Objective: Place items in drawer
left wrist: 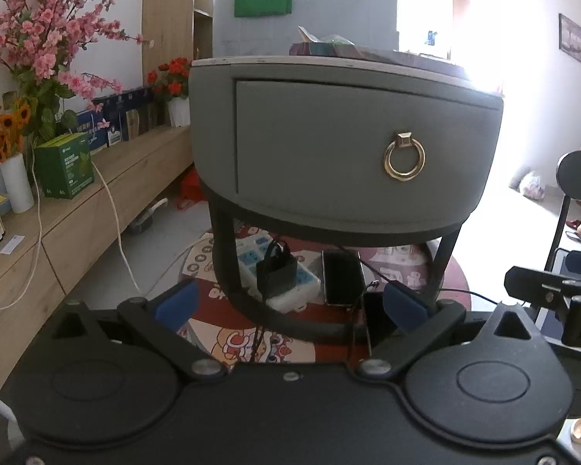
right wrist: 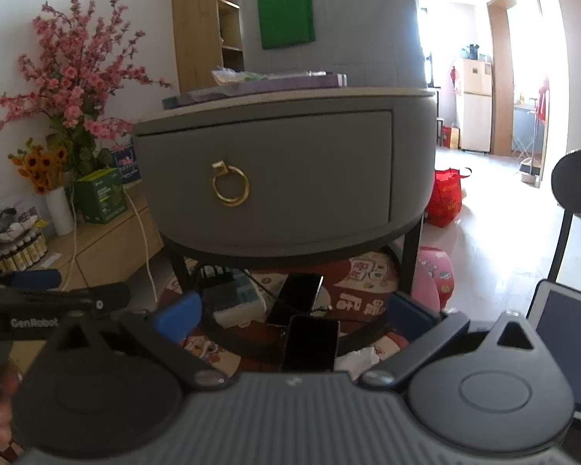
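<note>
A round grey nightstand has one drawer [left wrist: 329, 147], shut, with a gold ring handle [left wrist: 404, 161]. The drawer [right wrist: 275, 178] and its handle [right wrist: 230, 188] also show in the right wrist view. Several flat items [left wrist: 329, 48] lie on the nightstand top, seen too in the right wrist view [right wrist: 267, 79]. My left gripper [left wrist: 288, 304] is open and empty, held low in front of the stand. My right gripper [right wrist: 292, 317] is open and empty, also low in front of it. The right gripper's body [left wrist: 554, 290] shows at the left view's right edge.
Under the stand lie a power strip [left wrist: 279, 275] with a black plug and dark phones [right wrist: 310, 343] on a patterned mat. A wooden bench [left wrist: 77, 209] with flower vases and boxes runs along the left. A black chair [right wrist: 577, 201] and a laptop [right wrist: 569, 341] stand right.
</note>
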Action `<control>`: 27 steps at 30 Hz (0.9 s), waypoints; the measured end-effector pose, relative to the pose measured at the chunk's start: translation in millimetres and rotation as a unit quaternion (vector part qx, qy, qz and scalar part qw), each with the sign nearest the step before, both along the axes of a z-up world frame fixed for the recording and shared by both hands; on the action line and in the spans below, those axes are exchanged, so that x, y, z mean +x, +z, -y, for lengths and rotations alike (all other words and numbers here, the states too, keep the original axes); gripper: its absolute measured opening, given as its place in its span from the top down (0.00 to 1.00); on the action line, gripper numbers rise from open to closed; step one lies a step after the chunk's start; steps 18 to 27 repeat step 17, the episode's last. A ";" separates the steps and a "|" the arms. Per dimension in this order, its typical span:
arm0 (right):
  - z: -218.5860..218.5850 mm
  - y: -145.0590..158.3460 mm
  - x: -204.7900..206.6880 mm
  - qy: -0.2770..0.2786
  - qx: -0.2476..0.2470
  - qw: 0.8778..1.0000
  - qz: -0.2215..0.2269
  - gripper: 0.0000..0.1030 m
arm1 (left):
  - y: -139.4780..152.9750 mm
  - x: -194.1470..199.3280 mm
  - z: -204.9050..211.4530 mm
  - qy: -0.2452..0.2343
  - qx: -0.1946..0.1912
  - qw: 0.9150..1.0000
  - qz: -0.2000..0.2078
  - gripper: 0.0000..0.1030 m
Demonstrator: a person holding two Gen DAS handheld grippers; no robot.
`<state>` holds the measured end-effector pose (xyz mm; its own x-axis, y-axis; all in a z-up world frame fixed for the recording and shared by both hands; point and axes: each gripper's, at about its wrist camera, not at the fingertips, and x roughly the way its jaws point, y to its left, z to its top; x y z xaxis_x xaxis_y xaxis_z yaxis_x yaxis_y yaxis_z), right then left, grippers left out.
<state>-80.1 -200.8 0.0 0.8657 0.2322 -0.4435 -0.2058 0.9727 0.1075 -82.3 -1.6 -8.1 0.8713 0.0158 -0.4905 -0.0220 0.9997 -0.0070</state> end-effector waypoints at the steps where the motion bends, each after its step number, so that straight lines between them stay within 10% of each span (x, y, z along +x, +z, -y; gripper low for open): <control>1: 0.0 0.5 -0.5 0.000 0.001 1.000 0.002 0.01 | 0.8 -0.4 0.2 0.000 0.000 1.000 0.003 0.00; 27: -1.0 6.2 -5.1 0.004 -0.003 1.000 0.027 0.01 | 11.3 -5.1 8.0 -0.013 -0.001 0.999 0.040 0.00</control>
